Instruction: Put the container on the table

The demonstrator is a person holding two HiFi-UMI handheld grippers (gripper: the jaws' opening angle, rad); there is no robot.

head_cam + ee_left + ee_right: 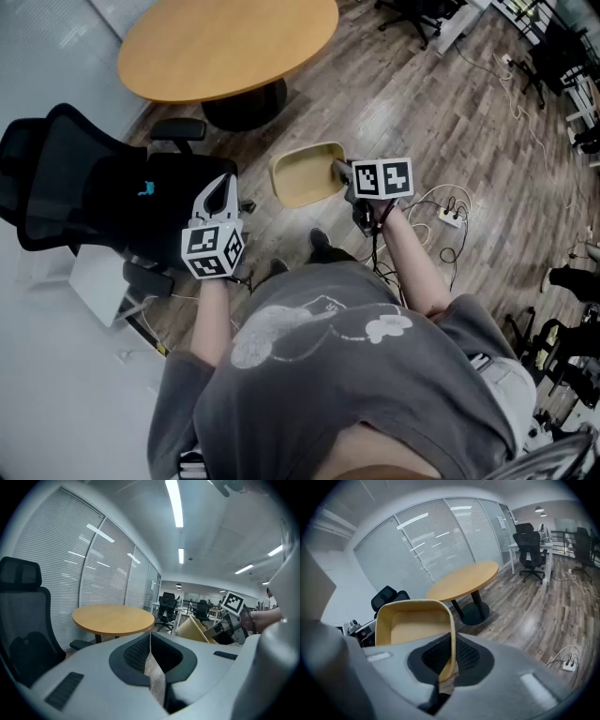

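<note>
A shallow yellow container [305,174] hangs in the air above the wood floor, short of the round wooden table [225,42]. My right gripper [342,174] is shut on its right rim; in the right gripper view the rim of the container [412,620] runs down between the jaws of the right gripper [451,660]. The table [464,582] stands beyond it. My left gripper [225,185] is to the left, shut with nothing held. In the left gripper view the left gripper [151,656] faces the table [112,617], with the container [194,629] at the right.
A black office chair [84,187] stands close on the left, by a white box [98,281]. A power strip [450,217] with cables lies on the floor at the right. More office chairs [529,545] and desks stand further back.
</note>
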